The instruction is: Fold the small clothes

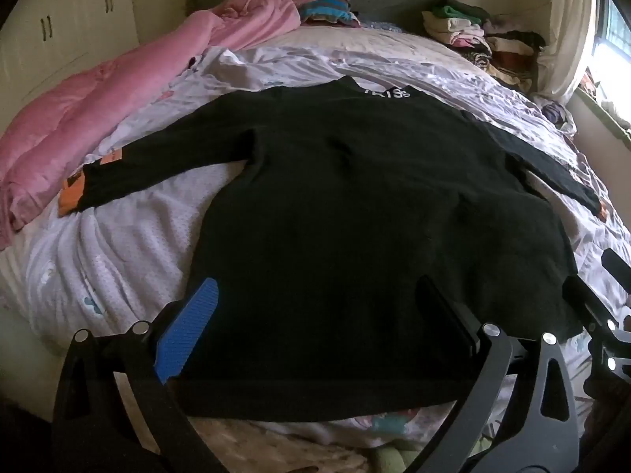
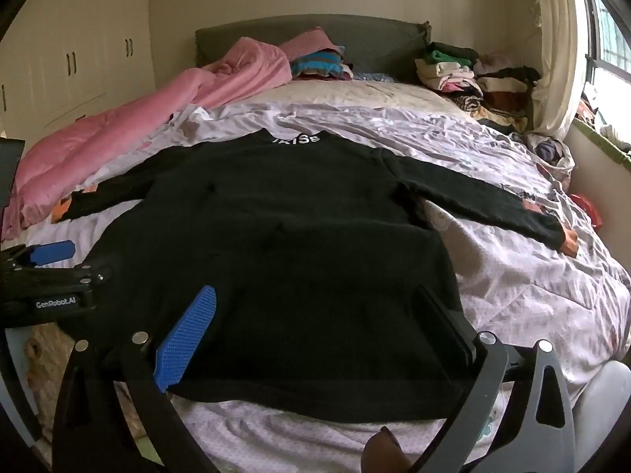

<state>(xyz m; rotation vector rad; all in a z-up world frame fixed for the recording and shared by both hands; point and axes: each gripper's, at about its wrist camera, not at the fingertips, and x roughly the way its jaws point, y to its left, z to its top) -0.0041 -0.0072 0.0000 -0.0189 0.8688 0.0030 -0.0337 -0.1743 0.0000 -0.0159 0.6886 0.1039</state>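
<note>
A black long-sleeved sweater lies flat on the bed, collar away from me, both sleeves spread out. Its cuffs are orange, and white lettering shows at the collar. My left gripper hangs open over the hem's left part, with the blue pad at the sweater's left edge. My right gripper stands open over the hem's right part. Neither touches the cloth as far as I can see. In the right wrist view, the left gripper shows at the left edge.
A pink duvet is bunched along the bed's left side. Piles of folded clothes sit at the back right by the curtain and window. The pale sheet surrounds the sweater. A wardrobe stands at the left.
</note>
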